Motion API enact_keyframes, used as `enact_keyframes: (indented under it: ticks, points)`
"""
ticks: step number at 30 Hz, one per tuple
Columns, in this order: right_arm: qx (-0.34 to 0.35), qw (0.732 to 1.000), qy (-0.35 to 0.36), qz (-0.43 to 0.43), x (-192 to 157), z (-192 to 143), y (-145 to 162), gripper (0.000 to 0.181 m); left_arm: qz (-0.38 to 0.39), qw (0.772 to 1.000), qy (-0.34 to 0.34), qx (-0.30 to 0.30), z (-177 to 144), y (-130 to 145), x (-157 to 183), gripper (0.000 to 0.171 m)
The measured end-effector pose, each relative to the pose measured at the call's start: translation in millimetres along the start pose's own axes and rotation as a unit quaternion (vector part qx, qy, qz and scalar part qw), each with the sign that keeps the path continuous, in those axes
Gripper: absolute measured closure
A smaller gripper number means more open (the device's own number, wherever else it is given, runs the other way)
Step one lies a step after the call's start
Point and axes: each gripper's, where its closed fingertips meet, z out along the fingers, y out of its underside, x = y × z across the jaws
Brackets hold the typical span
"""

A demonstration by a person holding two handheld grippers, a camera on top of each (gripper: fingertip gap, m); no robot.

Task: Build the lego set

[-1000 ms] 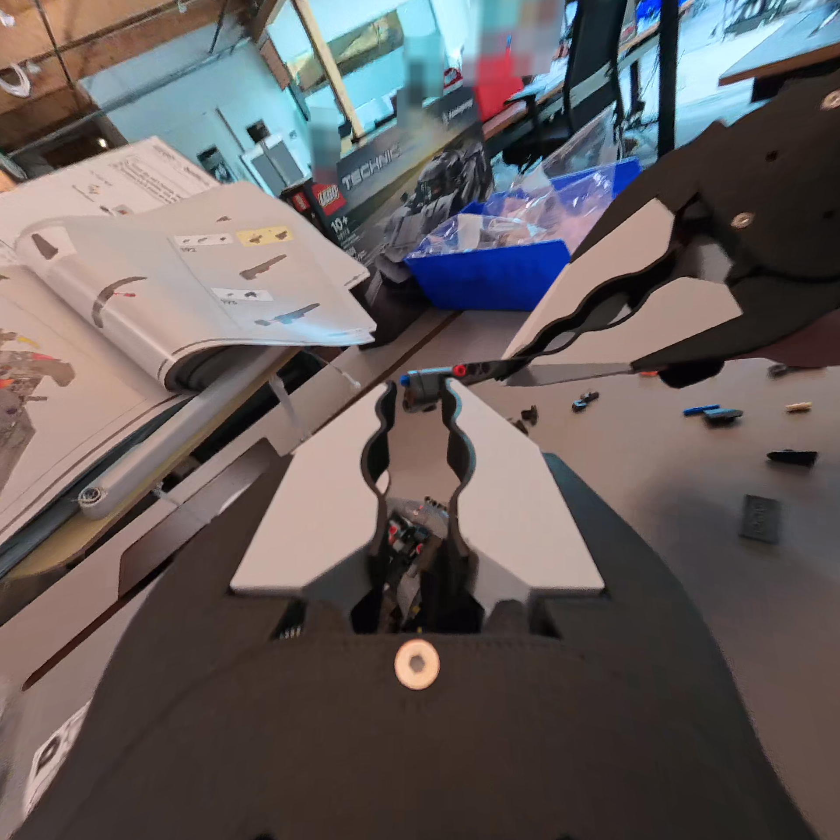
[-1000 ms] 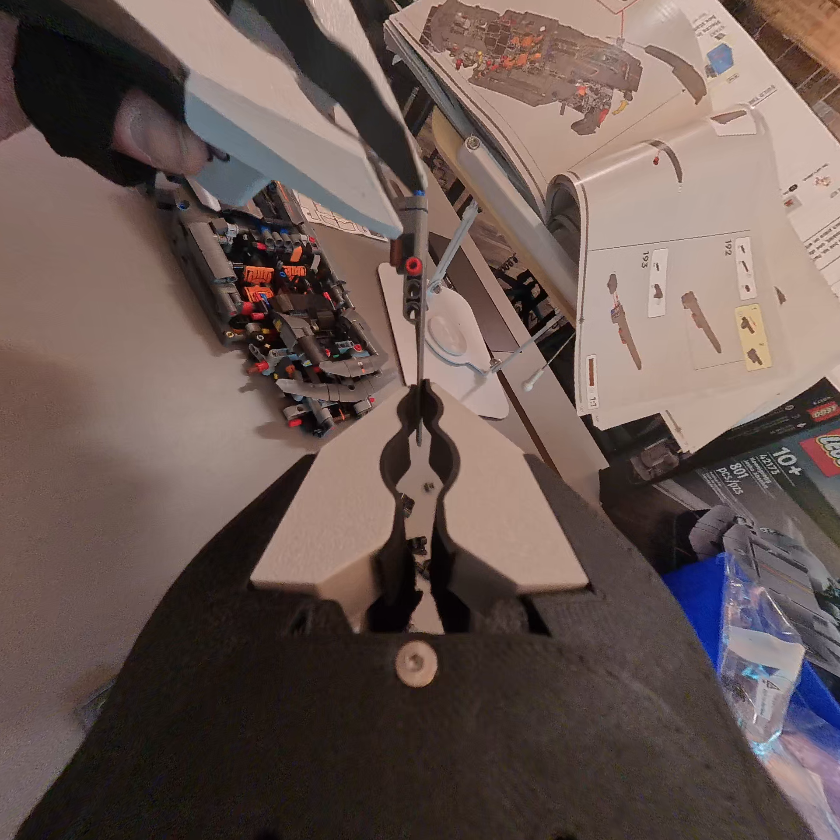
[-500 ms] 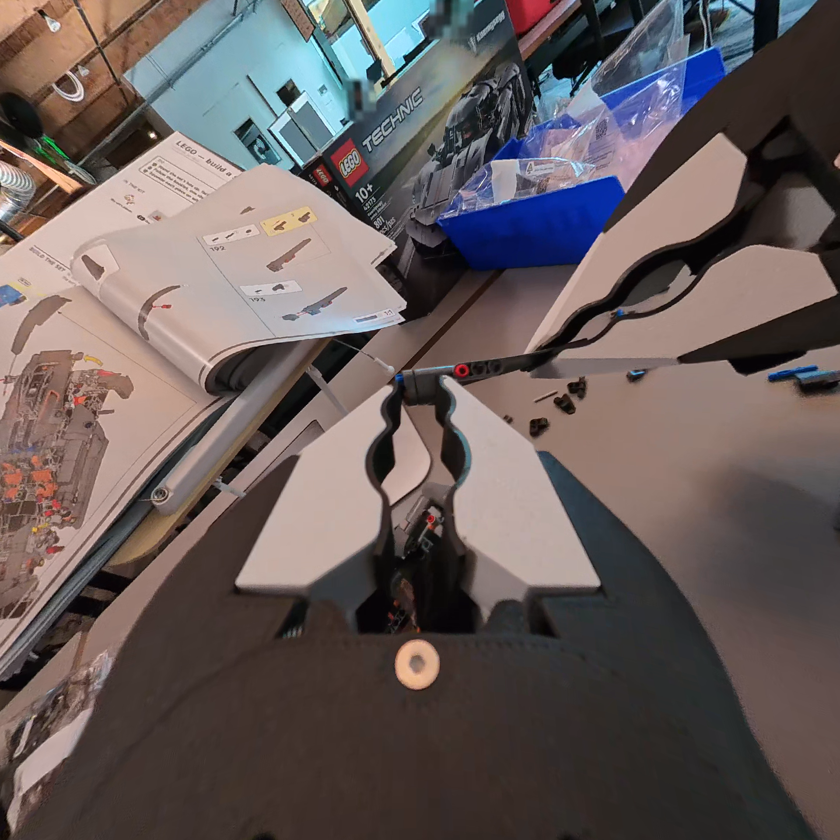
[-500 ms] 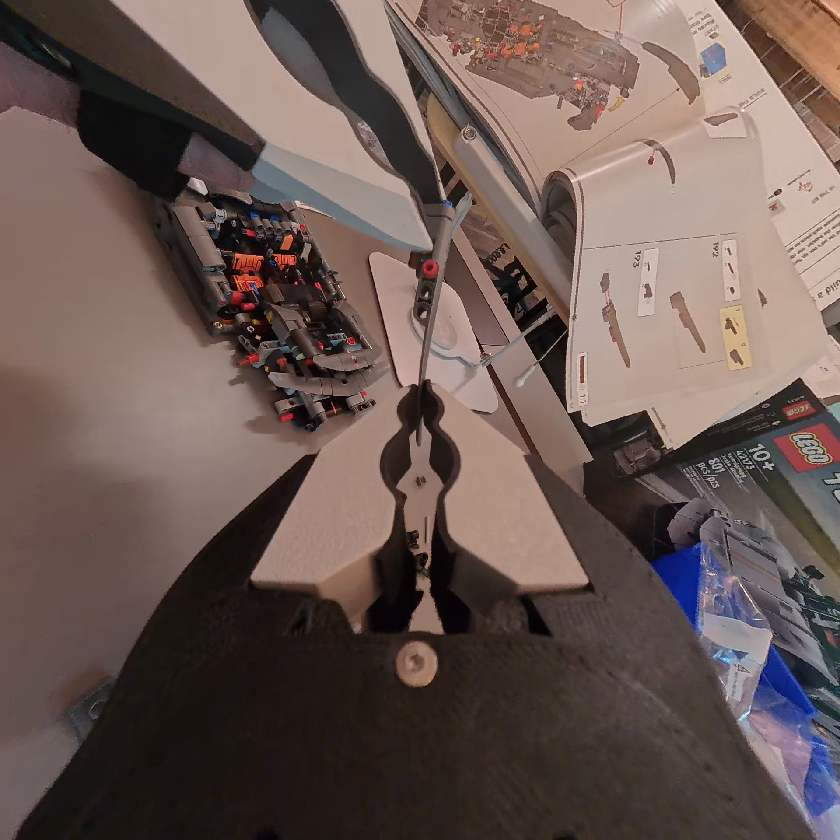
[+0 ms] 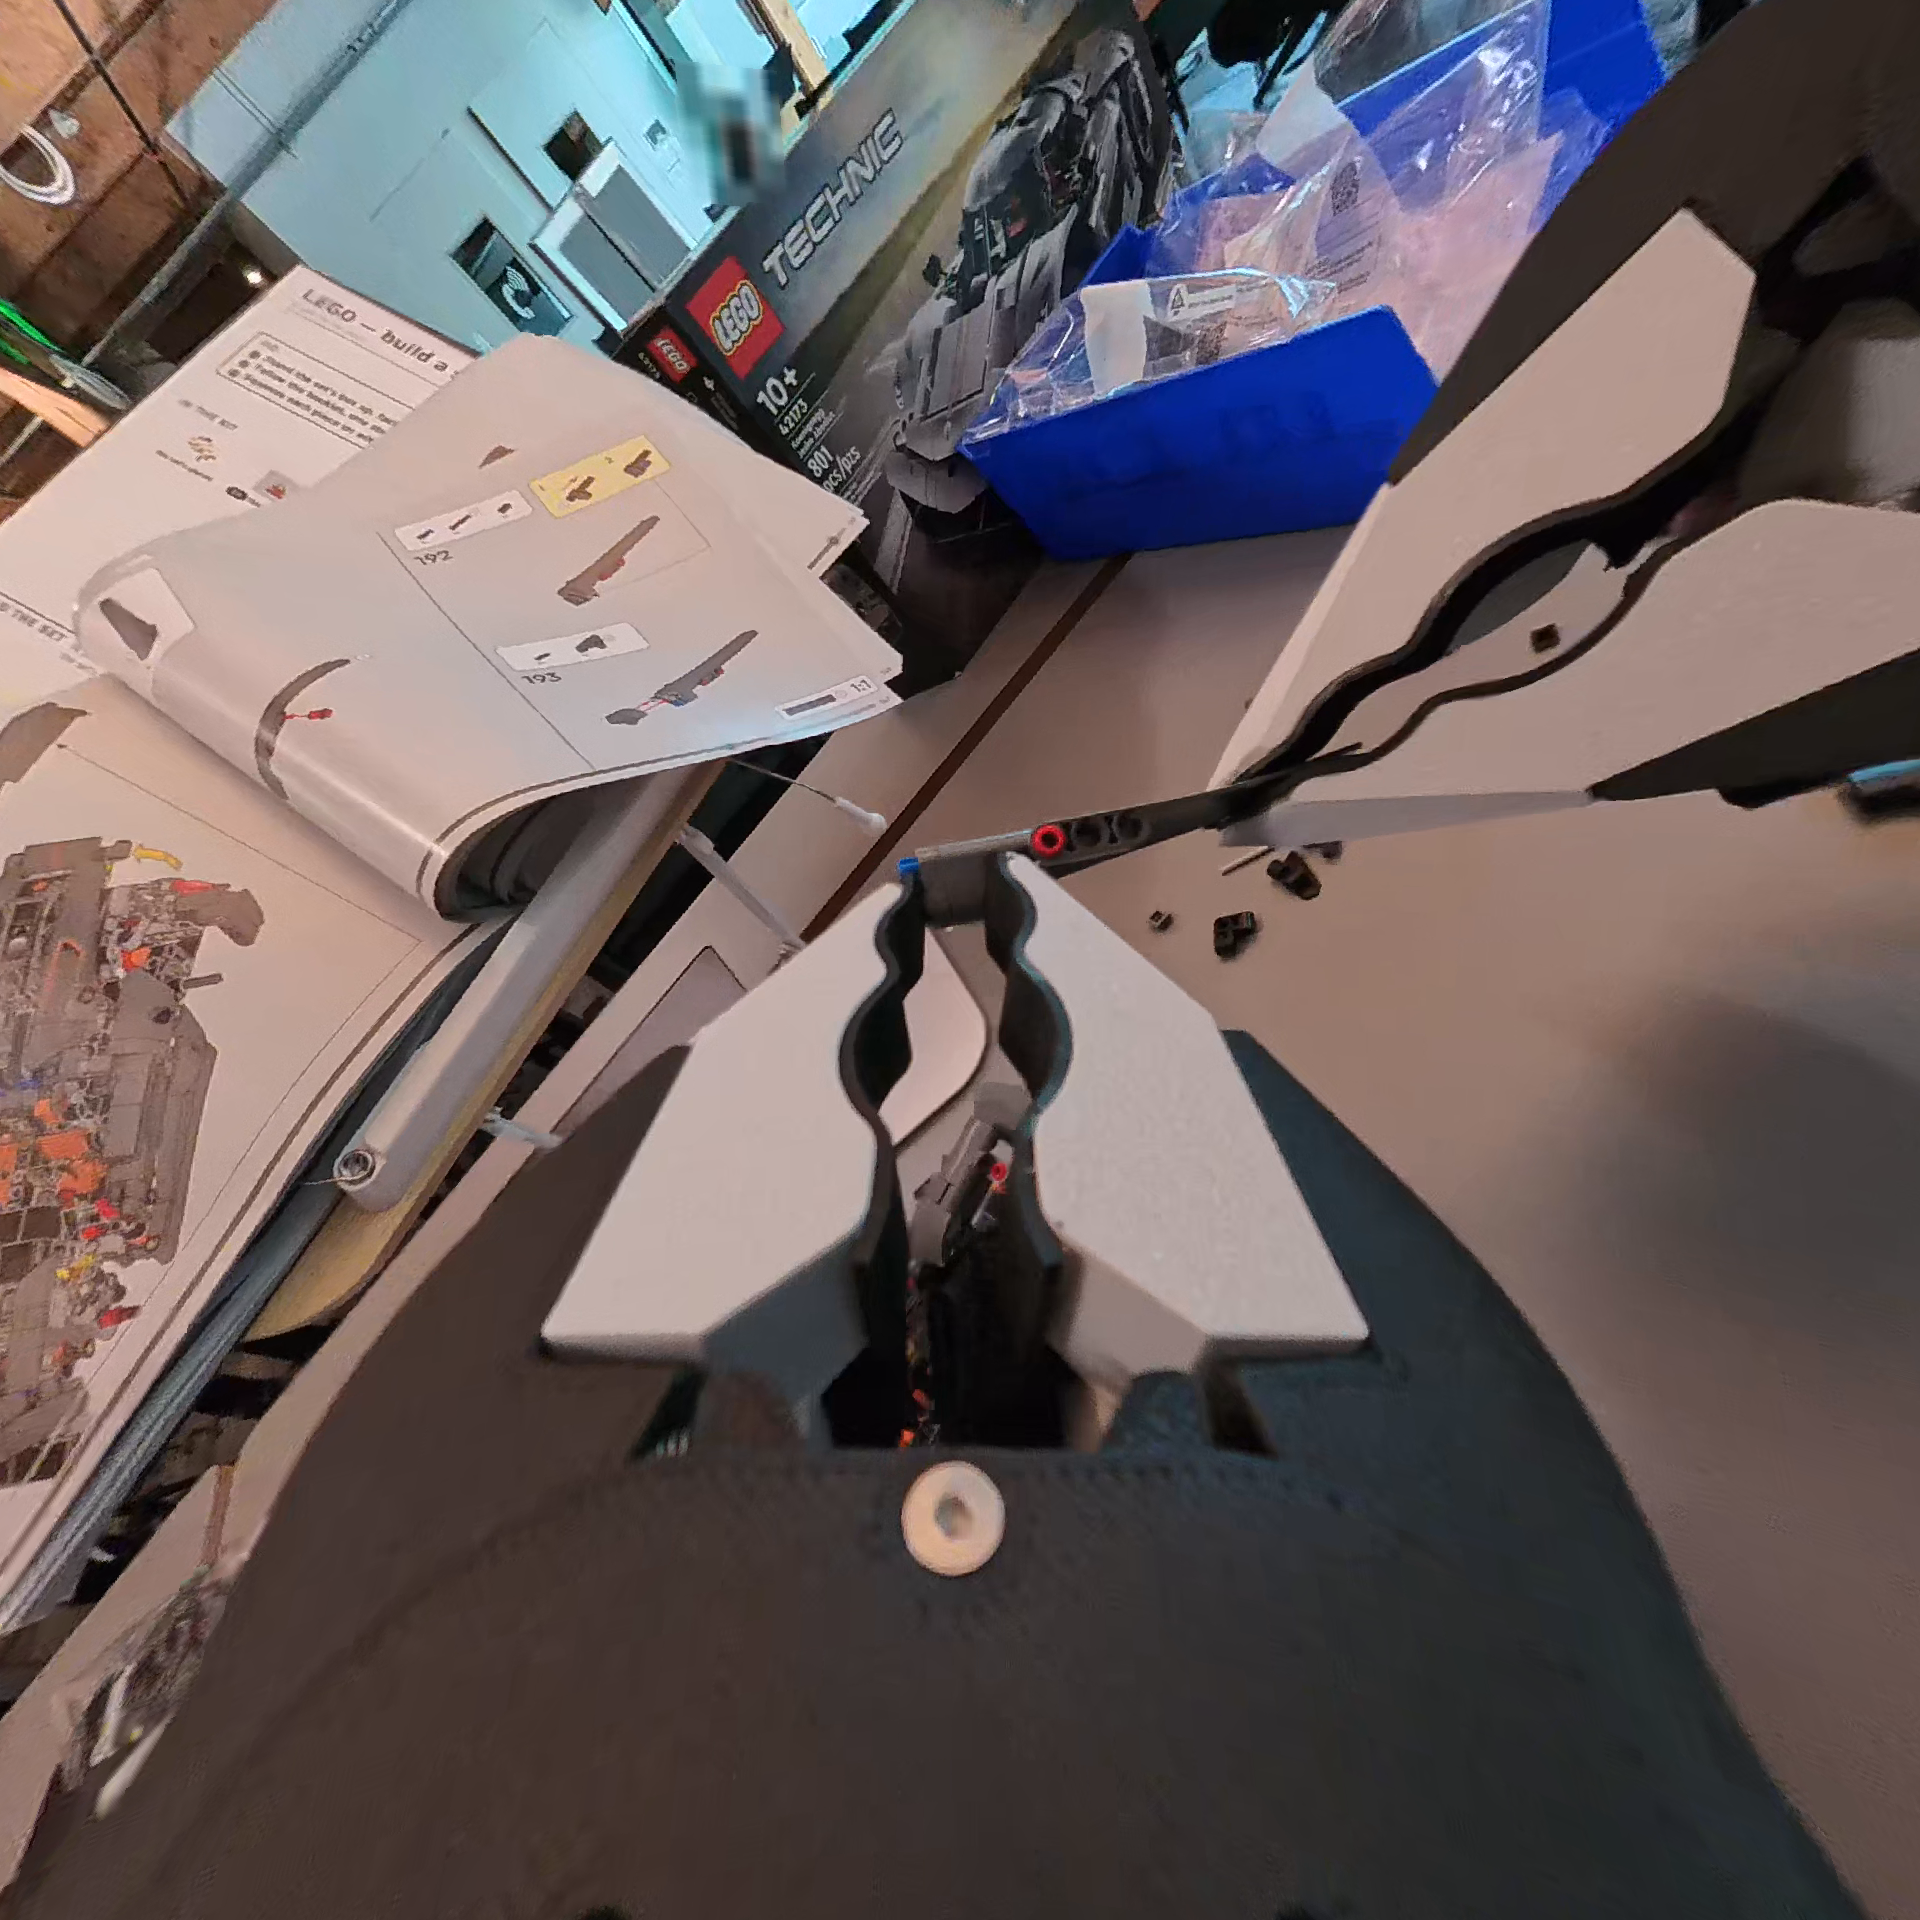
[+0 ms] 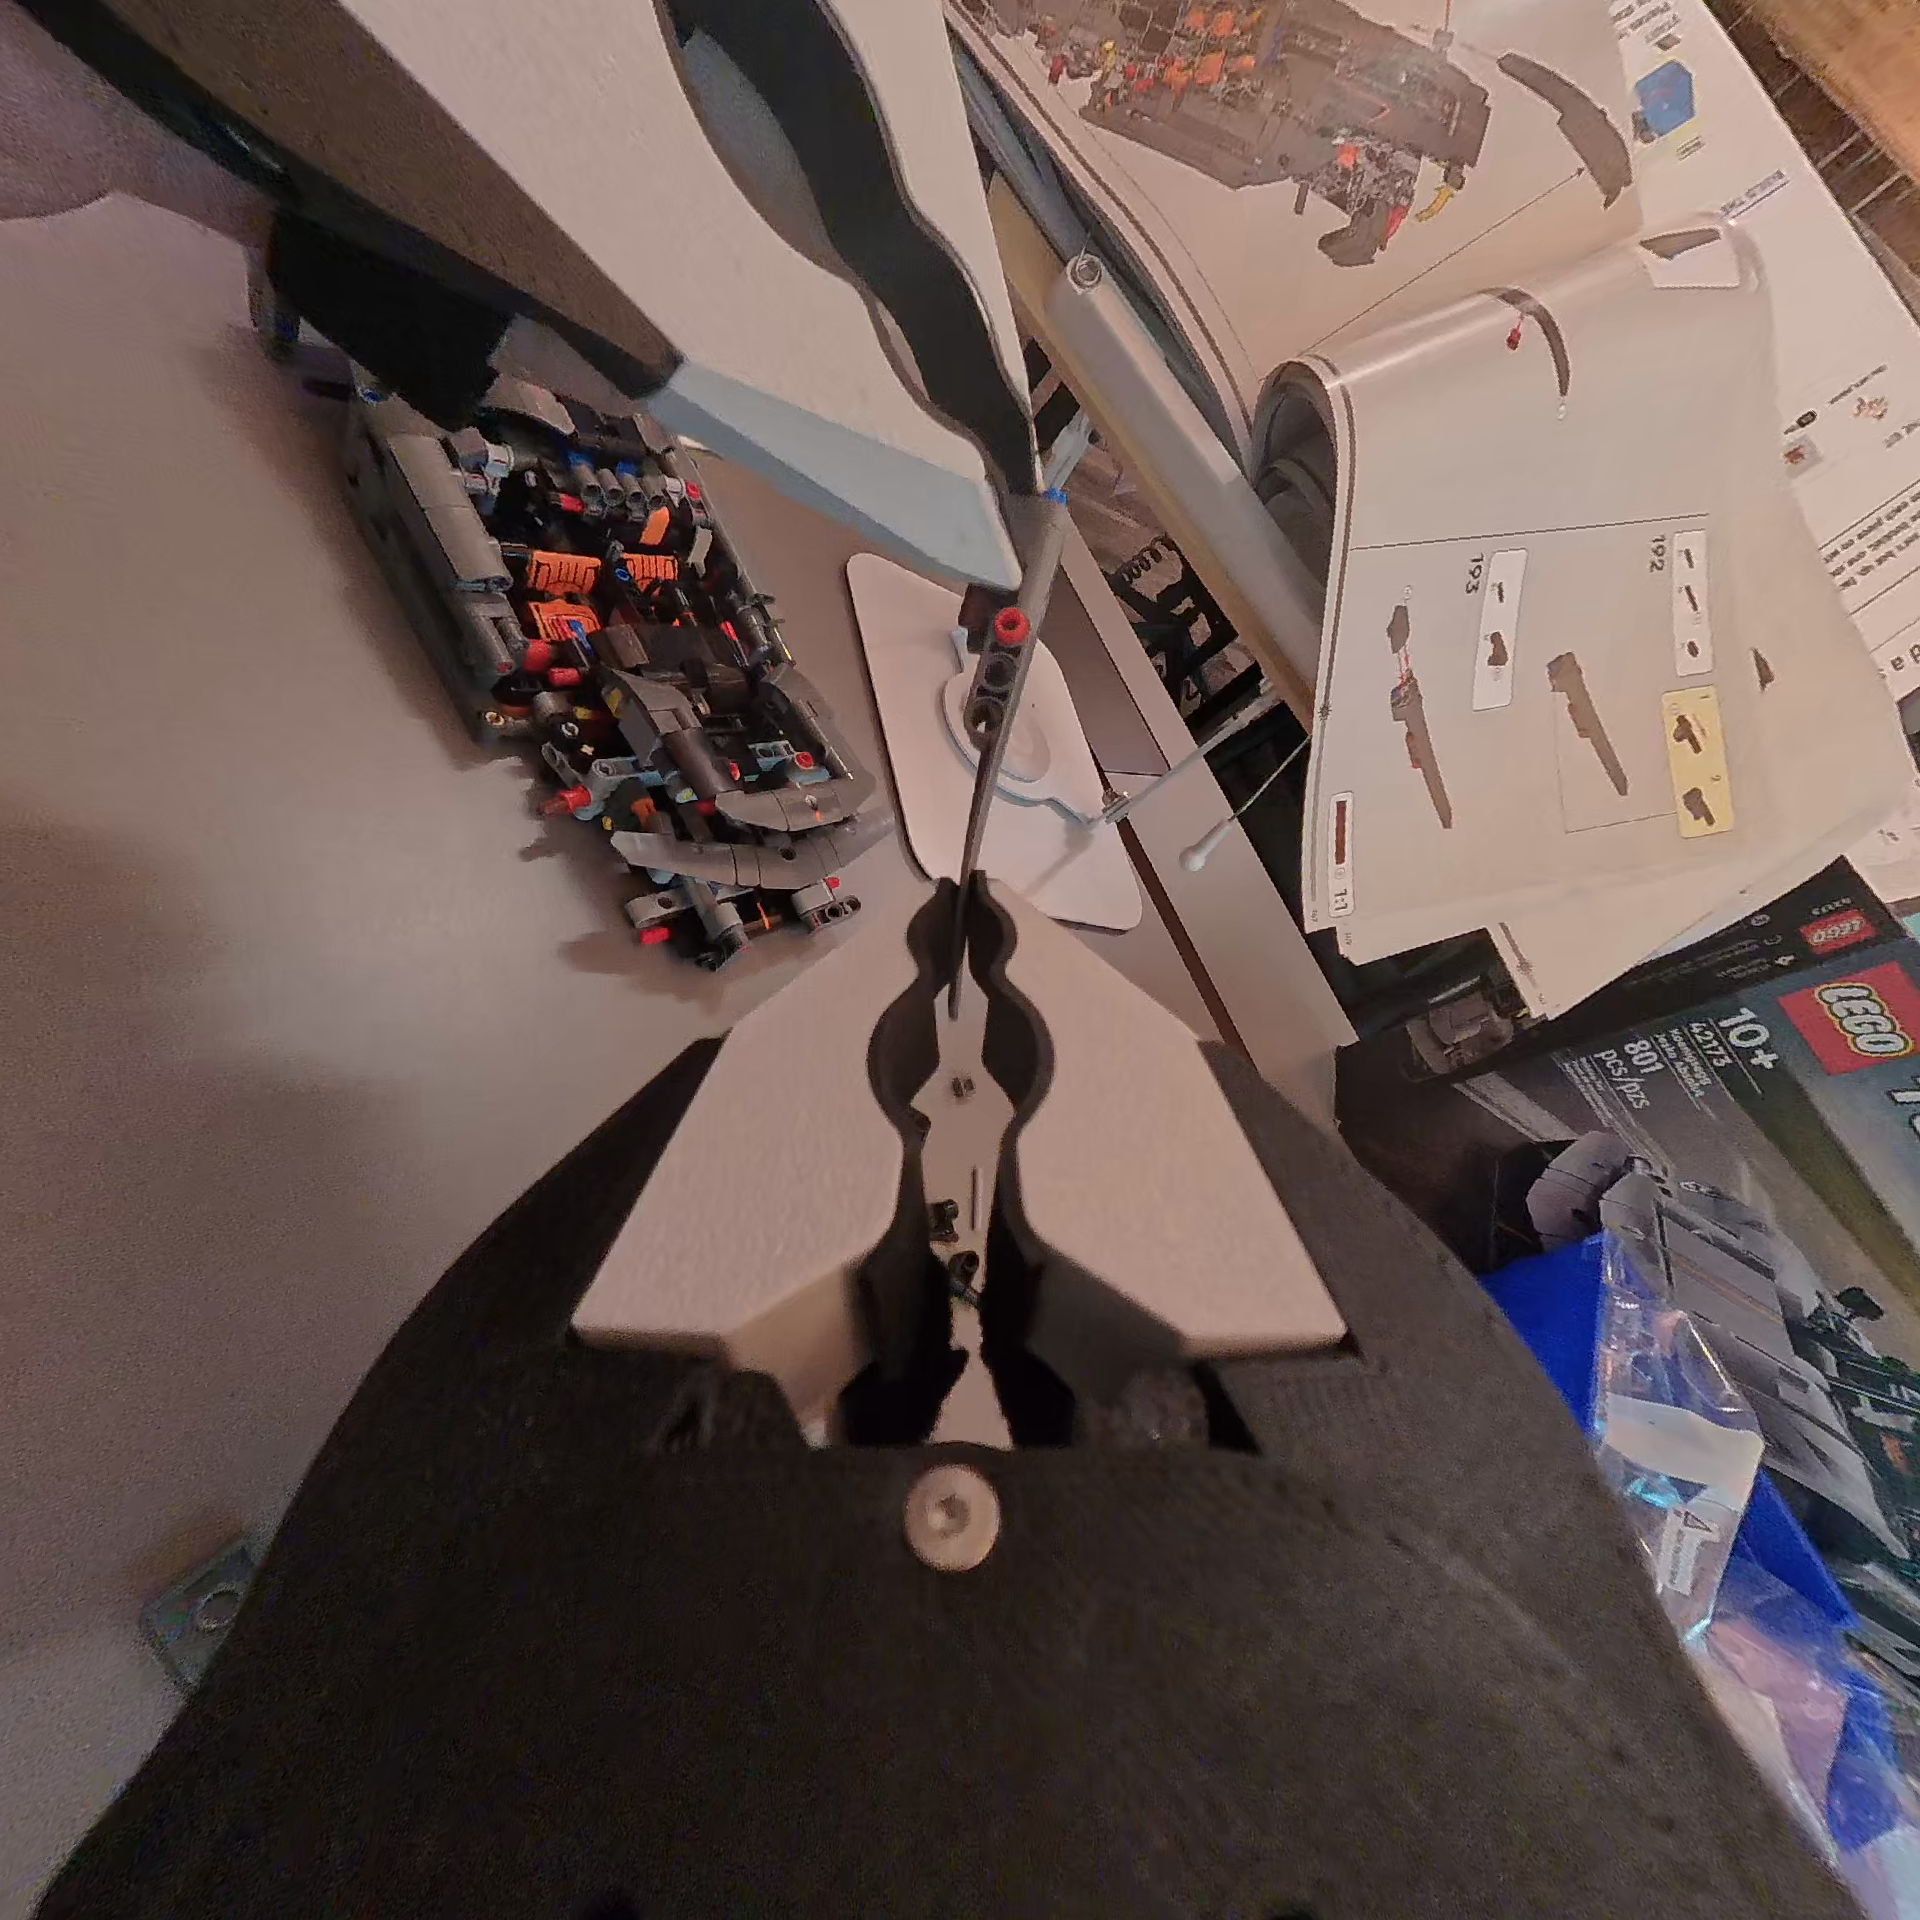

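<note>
While both grippers meet over the grey table point(image 5: 1558, 1091), the scene in the left wrist view starts at the left edge with the open instruction booklet point(image 5: 208, 935), its pages curled over toward the upper middle. Right of it, leaning in the upper centre, is the dark set box point(image 5: 935, 312), and next to that a blue bin point(image 5: 1226, 447) stuffed with clear plastic bags point(image 5: 1351, 208). At the frame's centre the left gripper point(image 5: 961, 883) is clenched on the grey end of a long, thin dark beam piece point(image 5: 1081, 833) that carries a red pin and a blue tip. From the right edge the right gripper point(image 5: 1247, 800) clamps the beam's other, dark end, so the piece spans between the two. Small black loose parts point(image 5: 1294, 873) lie on the table just below it. In the right wrist view, the partly built model point(image 6: 623, 644) sits on the table at left centre; the beam runs up the middle from the right gripper's closed tips point(image 6: 961, 888) to the left gripper point(image 6: 1023, 509) above.
</note>
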Motion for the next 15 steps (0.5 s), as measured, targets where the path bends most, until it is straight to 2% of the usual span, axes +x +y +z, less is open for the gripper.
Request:
enact_keyframes:
  ticks: [12, 14, 15]
  points:
    - [0.023, 0.999, -0.013, 0.044, 5.0, -0.5, -0.4, 0.181, -0.008, 0.999, 0.020, 0.035, -7.6, -4.9, 1.7, 0.159]
    - [0.014, 0.999, -0.011, 0.046, 7.8, 0.0, 4.2, 0.181, -0.006, 0.999, 0.010, 0.035, -10.1, -2.6, -0.2, 0.145]
    - [0.012, 0.999, -0.011, 0.050, 9.1, 0.3, 6.2, 0.181, -0.002, 0.999, 0.009, 0.036, -12.0, -1.6, -0.6, 0.144]
